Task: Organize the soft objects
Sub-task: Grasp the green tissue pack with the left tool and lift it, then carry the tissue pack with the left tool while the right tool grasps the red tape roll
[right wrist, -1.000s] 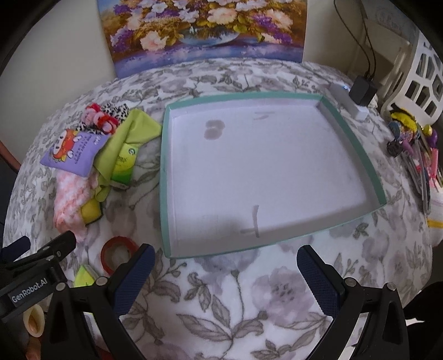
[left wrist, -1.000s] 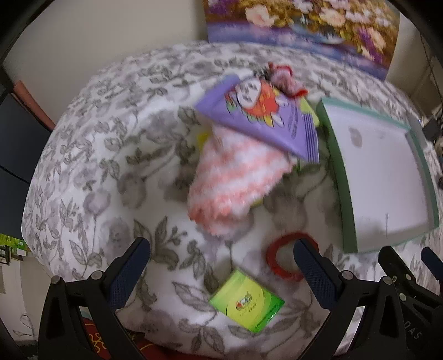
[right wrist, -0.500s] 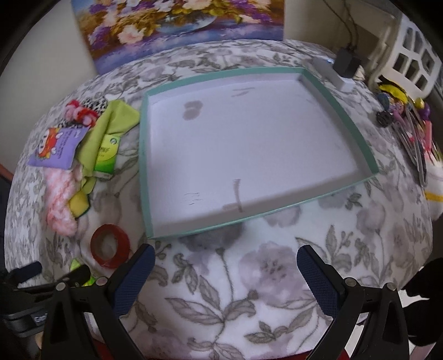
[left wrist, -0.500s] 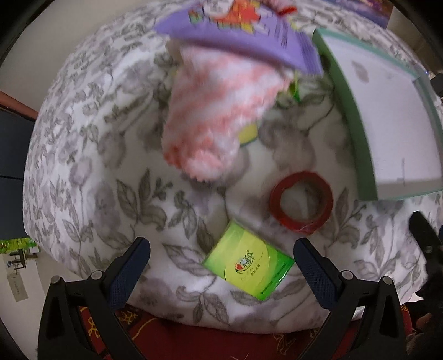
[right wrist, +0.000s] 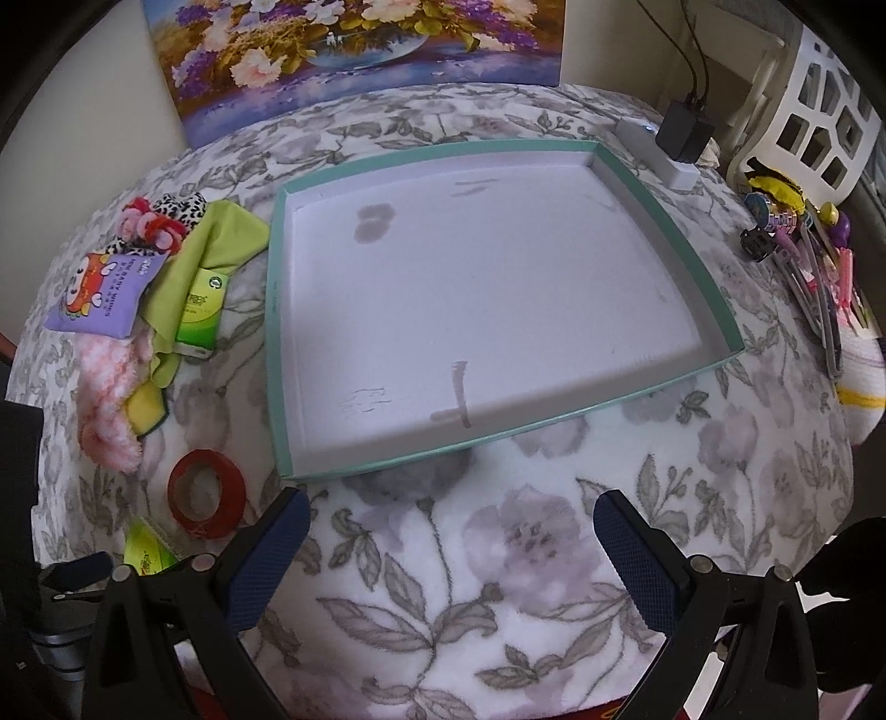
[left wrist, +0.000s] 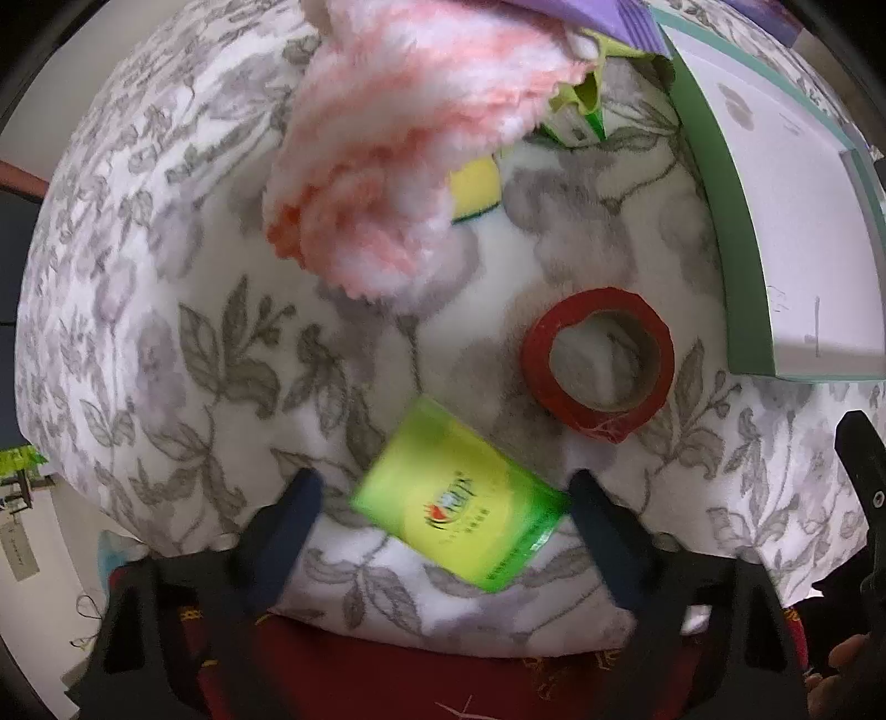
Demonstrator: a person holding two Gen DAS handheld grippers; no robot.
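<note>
So we've got the left hand-held gripper (left wrist: pixel 437 512) spread wide and sitting low over the near edge of the worktop, with the green tissue pack (left wrist: pixel 457 501) lying right between its fingers, not pinched, tilted so one corner points at about 10 o'clock. It's a bit blurry in the left wrist view, so we can't tell if either pad actually touches it. Just past it at 1 o'clock lies the red tape roll (left wrist: pixel 598 363), flat on the floral cloth (left wrist: pixel 166 310). Farther out at 11 o'clock is the fuzzy pink-and-white towel (left wrist: pixel 398 160), draped over a yellow sponge (left wrist: pixel 476 188), with a purple wipes pack (left wrist: pixel 609 11) on top at the frame's edge. The teal-rimmed tray (left wrist: pixel 714 183) runs along the 2 o'clock side. Our right hand-held gripper (right wrist: pixel 451 545) is spread too, holding nothing, hovering over bare cloth just short of the tray's near rim. In the right wrist view the tray (right wrist: pixel 277 343) fills the middle with nothing in it, and the soft pile sits at 10 o'clock: wipes pack (right wrist: pixel 102 296), lime green cloth (right wrist: pixel 210 243), a second tissue pack (right wrist: pixel 202 313), towel (right wrist: pixel 102 399), plus red-and-pink scrunchies (right wrist: pixel 149 221). The tape roll (right wrist: pixel 207 493) sits at 9 o'clock. Hair clips and pens (right wrist: pixel 808 260) lie well apart at 3 o'clock.
</note>
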